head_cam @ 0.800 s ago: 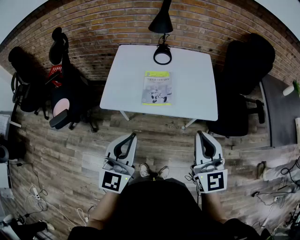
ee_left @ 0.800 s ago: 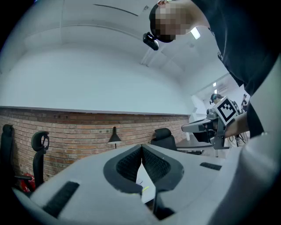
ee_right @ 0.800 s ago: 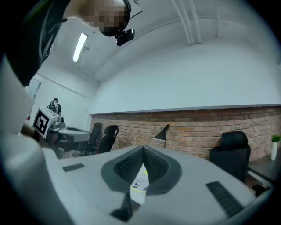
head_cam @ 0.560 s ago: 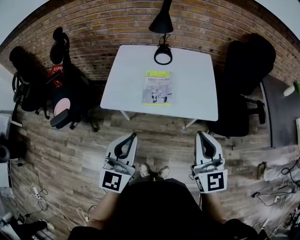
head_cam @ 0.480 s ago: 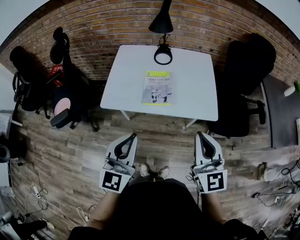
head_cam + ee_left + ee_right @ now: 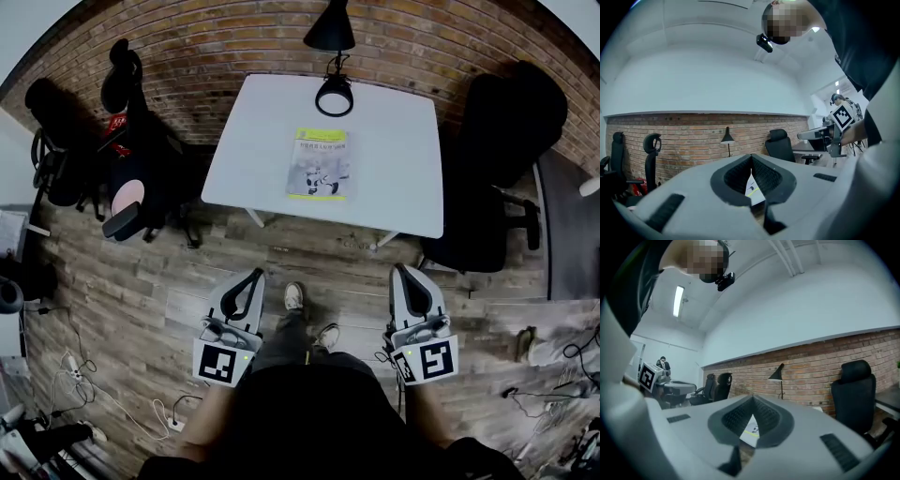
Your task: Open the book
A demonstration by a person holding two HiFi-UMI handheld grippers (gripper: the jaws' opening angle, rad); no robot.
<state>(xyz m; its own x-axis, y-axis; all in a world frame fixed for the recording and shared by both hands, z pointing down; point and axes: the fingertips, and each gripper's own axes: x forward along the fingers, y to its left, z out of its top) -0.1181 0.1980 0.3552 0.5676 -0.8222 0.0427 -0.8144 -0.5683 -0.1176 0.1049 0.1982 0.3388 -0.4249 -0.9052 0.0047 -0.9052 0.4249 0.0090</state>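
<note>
Book [image 6: 321, 164] lies closed, cover up, mid-desk [image 6: 394, 178], just in front of the lamp [image 6: 335, 96] and well apart from both claws, so opening hasn't begun. Left claw [image 6: 251, 278] & right claw [image 6: 405, 274] are each pinched together on nothing, held level over the wood floor [image 6: 141, 281] and aimed fwd at the desk, prob. an approach posture. Next move likely needs a step in, then one claw parted to catch the cover's free edge; which edge that is, can't tell.
</note>
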